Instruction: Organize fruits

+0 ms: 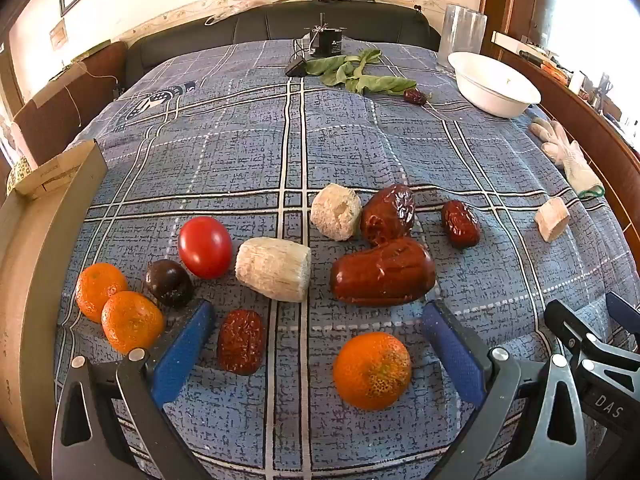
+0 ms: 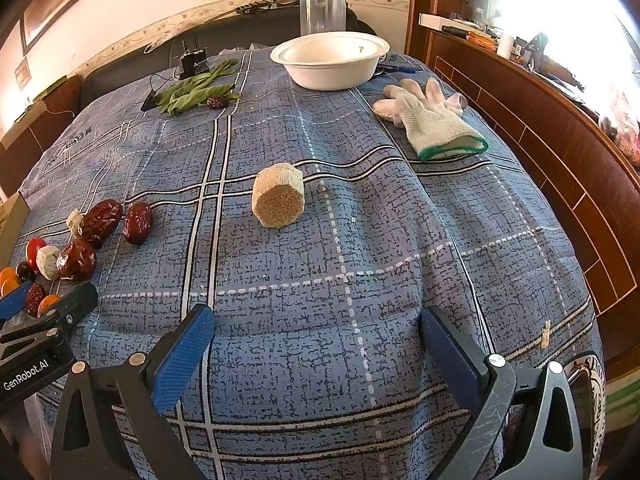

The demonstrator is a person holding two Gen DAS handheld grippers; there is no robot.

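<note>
In the left wrist view my left gripper (image 1: 318,338) is open and empty, low over the blue checked cloth. A tangerine (image 1: 372,371) and a small red date (image 1: 240,341) lie between its blue fingers. Just ahead lie a big red date (image 1: 383,272), a pale cut cylinder (image 1: 273,269), a red tomato (image 1: 205,247), a dark round fruit (image 1: 169,282) and two tangerines (image 1: 118,308). Further on are more dates (image 1: 460,223). In the right wrist view my right gripper (image 2: 316,340) is open and empty over bare cloth, with a pale cut cylinder (image 2: 278,200) ahead.
A white bowl (image 2: 330,60) stands at the far side, with a clear jar (image 2: 322,10) behind it. White gloves (image 2: 428,118) lie at the right. Green leaves (image 2: 196,90) and a lone date (image 2: 217,102) lie far left. A cardboard box (image 1: 36,240) borders the left.
</note>
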